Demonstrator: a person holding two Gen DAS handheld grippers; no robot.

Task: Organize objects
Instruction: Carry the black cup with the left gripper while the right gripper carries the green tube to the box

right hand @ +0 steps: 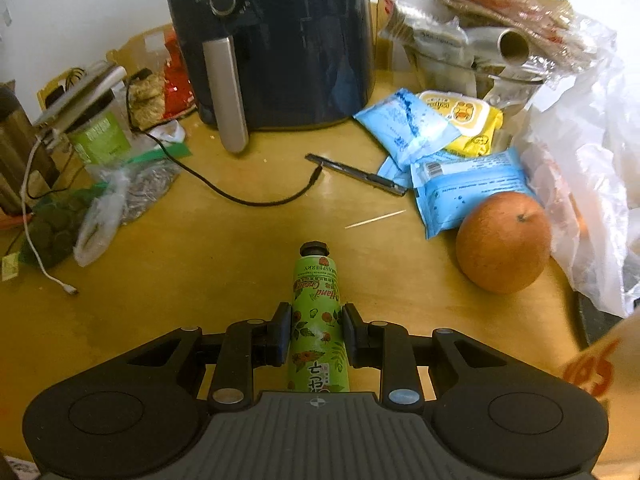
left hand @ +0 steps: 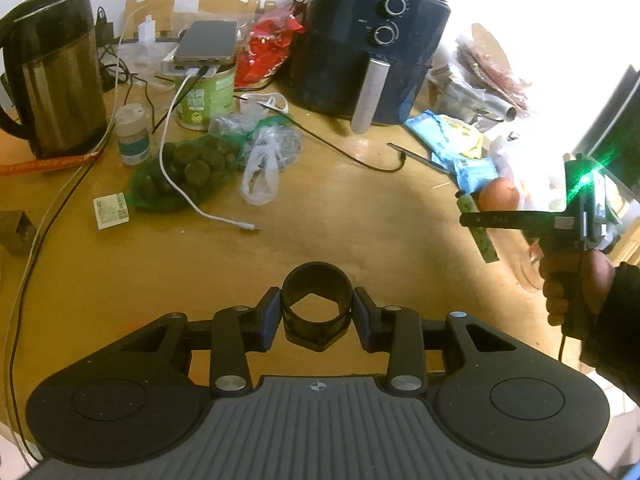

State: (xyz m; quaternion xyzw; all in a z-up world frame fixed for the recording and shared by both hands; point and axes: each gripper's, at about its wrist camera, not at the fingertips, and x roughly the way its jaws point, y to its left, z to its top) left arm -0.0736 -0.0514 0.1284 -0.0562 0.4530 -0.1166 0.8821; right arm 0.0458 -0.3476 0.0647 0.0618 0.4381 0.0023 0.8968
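**A:** Left wrist view first. Left claw point(left hand: 317, 312) at lower centre, pinched narrow on a black ring-shaped cap point(left hand: 317, 304), pads touching both its sides. It's carried above the bench point(left hand: 340, 224), not resting, as far as I can tell.

**B:** Step?

**A:** My read: mid-carry, both hands loaded, nothing placed yet. At right edge of the same frame the right claw point(left hand: 476, 220) shows side-on, with the green hand cream tube point(left hand: 482, 236) crossing its fingers, just in front of the orange point(left hand: 498, 196).

**B:** Clutter?

**A:** Lots. Kettle point(left hand: 52, 76) upper left, air fryer point(left hand: 368, 48) top centre, white charging cable point(left hand: 172, 160) trailing across a green net bag of round things point(left hand: 188, 168) centre-left.

**B:** Right wrist view?

**A:** Right claw point(right hand: 315, 332) lower centre, closed narrow around the tube's mid-body, pads flat on both sides. Tube points away from the camera, black cap end toward mid-frame. Orange at right, well apart from the tube. Blue packets point(right hand: 440, 160) and a yellow wipes pack point(right hand: 468, 120) upper right; black cable point(right hand: 240, 196) loops mid-frame.

**B:** Next move needs?

**A:** Judgement only: pick a bare patch of bench, centre of frame looks best, then lower and release. Perhaps the black ring belongs with the tube; can't confirm. Avoid snagging the cables.
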